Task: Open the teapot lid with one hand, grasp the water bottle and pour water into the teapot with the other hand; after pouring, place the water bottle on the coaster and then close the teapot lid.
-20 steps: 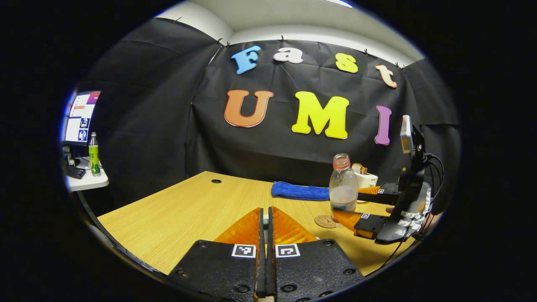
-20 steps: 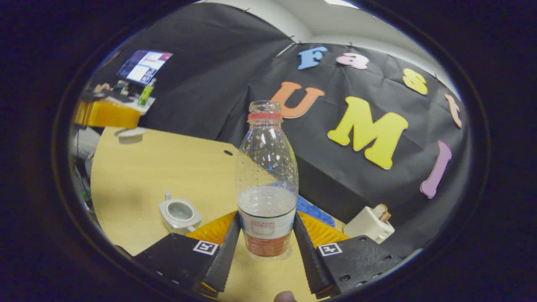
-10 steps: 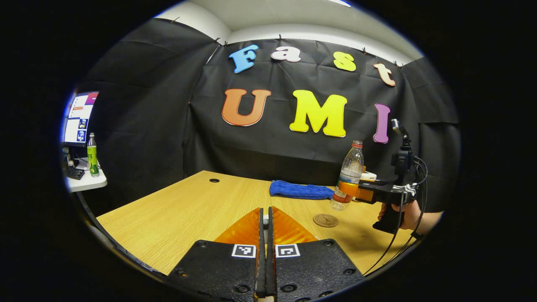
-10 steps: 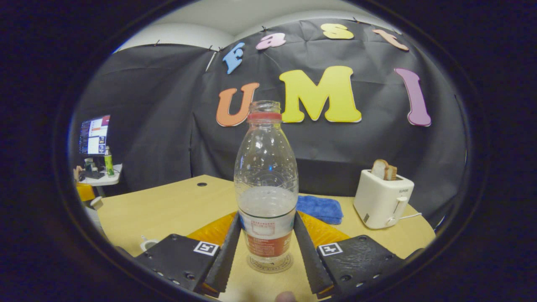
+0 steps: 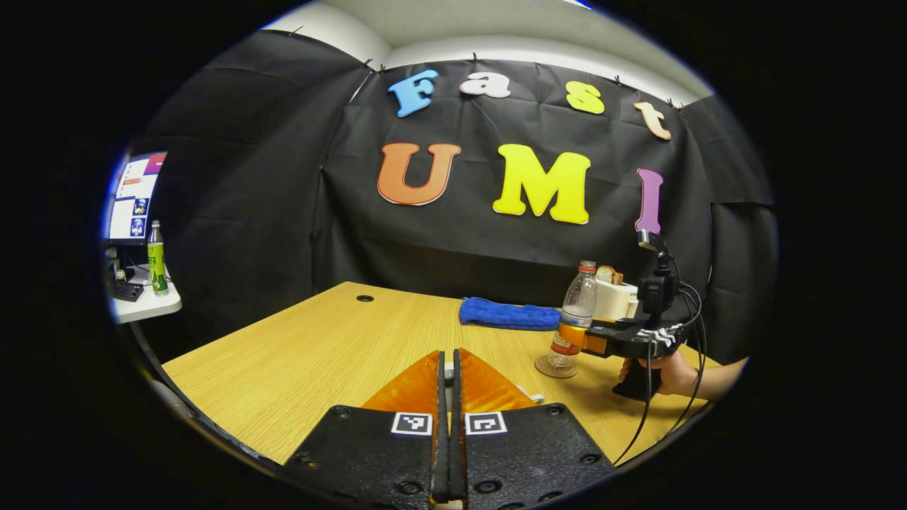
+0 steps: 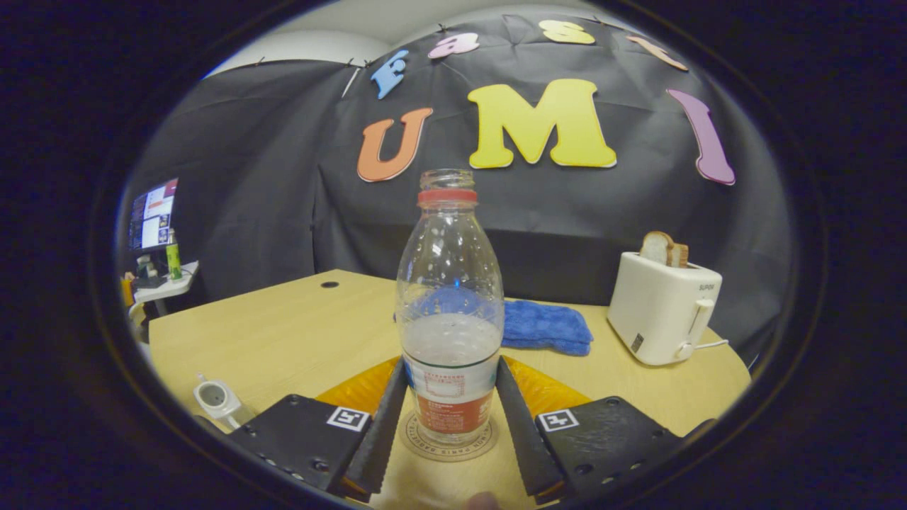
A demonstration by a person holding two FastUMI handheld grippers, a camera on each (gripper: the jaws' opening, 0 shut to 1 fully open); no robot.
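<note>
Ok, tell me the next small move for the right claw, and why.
Probably open the right claw and back it away. The water bottle stands upright with its base on the coaster, and both fingers press its sides, so letting go looks like what is left before the teapot gets its lid.

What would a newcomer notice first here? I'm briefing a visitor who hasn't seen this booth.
The clear water bottle, uncapped and partly full, stands front and centre on the round coaster, clasped between the right gripper fingers. Behind it on the wooden table lie a blue cloth and, to the right, a white toaster holding bread.
</note>
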